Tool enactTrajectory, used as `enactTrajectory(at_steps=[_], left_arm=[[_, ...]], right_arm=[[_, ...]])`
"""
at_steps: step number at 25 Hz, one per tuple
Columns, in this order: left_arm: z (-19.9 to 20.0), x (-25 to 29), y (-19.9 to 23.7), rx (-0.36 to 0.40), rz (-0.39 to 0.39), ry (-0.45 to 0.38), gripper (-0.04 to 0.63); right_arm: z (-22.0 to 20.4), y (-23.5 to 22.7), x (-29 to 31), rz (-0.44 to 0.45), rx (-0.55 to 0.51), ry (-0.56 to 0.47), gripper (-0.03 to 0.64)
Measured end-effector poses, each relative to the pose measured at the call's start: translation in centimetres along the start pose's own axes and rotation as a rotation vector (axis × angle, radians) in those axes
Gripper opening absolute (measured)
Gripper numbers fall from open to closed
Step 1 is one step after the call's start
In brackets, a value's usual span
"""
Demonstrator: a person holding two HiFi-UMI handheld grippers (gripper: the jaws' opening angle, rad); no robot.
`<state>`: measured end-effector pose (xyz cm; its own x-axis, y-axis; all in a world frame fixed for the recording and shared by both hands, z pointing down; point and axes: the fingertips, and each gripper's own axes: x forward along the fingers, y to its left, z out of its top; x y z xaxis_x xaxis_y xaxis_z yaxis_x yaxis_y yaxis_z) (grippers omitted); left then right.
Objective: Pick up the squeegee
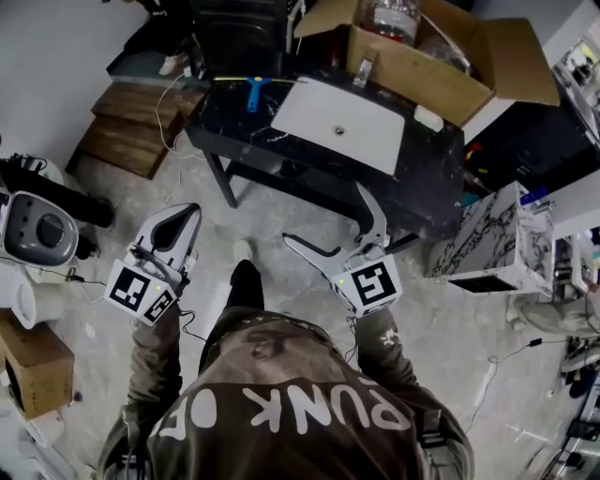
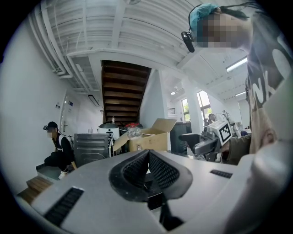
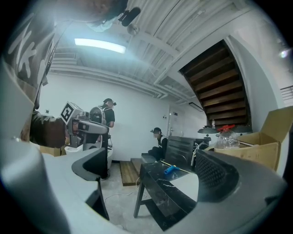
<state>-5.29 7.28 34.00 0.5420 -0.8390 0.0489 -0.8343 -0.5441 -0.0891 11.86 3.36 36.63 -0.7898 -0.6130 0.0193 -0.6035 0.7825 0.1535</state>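
Nearest the head camera is the person's dark printed hoodie (image 1: 281,412), with both sleeves reaching forward over a pale concrete floor (image 1: 272,211).

The left gripper (image 1: 186,217) is held low at the person's left. Its jaws are pressed together, and its own view shows the ribbed black pads (image 2: 158,170) meeting with nothing between them.

The right gripper (image 1: 323,214) is held just ahead of the person's right hand. Its jaws are spread wide with nothing between them; one reaches left over the floor and the other points toward the worktop (image 1: 427,178).

The squeegee (image 1: 253,94) lies flat on this black marbled worktop near its far left corner. Its blue handle points back toward the person, and a thin pale blade runs crosswise at the far end. It is well apart from both grippers and nothing touches it. In the right gripper view the squeegee (image 3: 171,170) appears in the gap between the spread jaws, but far beyond them.

Just right of the squeegee a white panel (image 1: 342,122) lies on the worktop. Behind the panel stands an open cardboard box (image 1: 422,70) holding a clear jar (image 1: 386,17).

A low wooden platform (image 1: 131,127) sits on the floor left of the worktop. One person (image 3: 158,139) sits at its far end and another person (image 3: 107,116) stands farther left.
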Motion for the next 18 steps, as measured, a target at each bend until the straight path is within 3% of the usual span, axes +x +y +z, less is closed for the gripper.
enactTrajectory(at_steps=[18], left_arm=[[-3.4, 9.5, 17.5, -0.098, -0.053, 0.031, 0.003]], right_arm=[[-3.0, -6.6, 18.2, -0.018, 0.043, 0.120, 0.595]])
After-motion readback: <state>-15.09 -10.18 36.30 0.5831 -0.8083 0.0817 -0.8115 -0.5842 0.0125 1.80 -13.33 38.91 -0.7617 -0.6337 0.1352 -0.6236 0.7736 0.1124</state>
